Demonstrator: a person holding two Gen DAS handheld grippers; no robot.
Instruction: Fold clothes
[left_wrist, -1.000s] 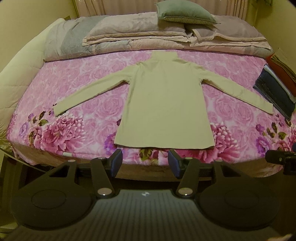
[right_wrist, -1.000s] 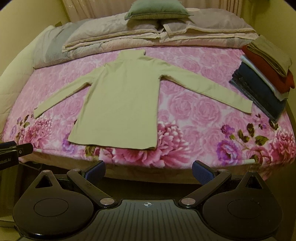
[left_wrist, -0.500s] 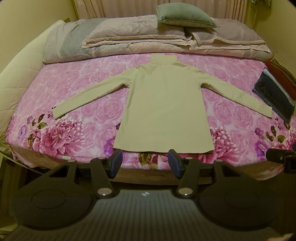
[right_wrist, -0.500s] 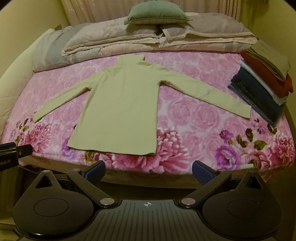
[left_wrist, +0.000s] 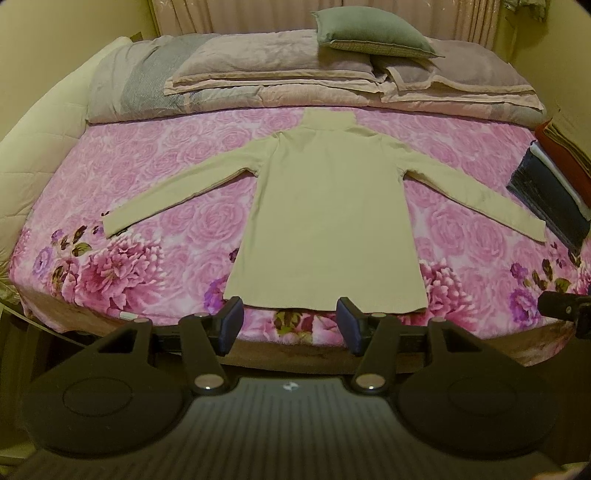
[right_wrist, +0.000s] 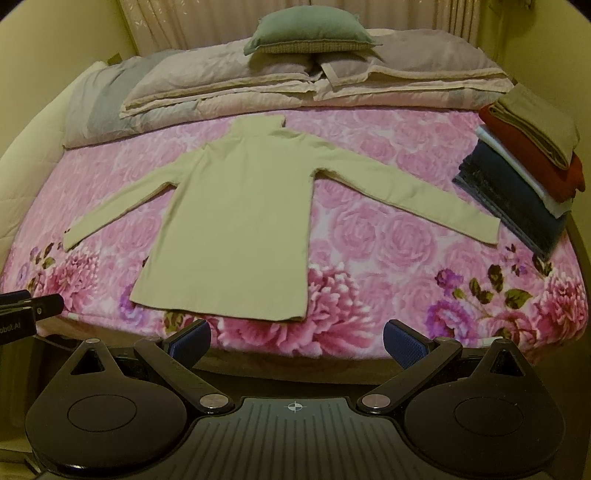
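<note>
1. Left wrist view: a pale yellow-green turtleneck top (left_wrist: 325, 218) lies face-flat on the bed (left_wrist: 155, 158), collar toward twelve o'clock, hem toward six, both long sleeves spread out to about eight and four o'clock.
2. It looks like thin, soft knit: light, limp, likely to sag and drag on the floral sheet, not fragile. I would judge it needs lifting by edges rather than its middle.
3. Good holds seem to be the cuff of the left sleeve (left_wrist: 114, 225) and the cuff of the right sleeve (right_wrist: 484, 230), or the two hem corners at six o'clock.
4. Left tongs (left_wrist: 290, 325) hover just short of the hem, jaws apart, nothing between them. Right tongs (right_wrist: 297, 341) hang off the bed's near edge, spread wider, also empty.
5. No true containers here. A stack of folded clothes (right_wrist: 524, 181) sits at three o'clock, just beyond the right cuff; folded bedding and a green cushion (left_wrist: 369, 33) lie at twelve.
</note>
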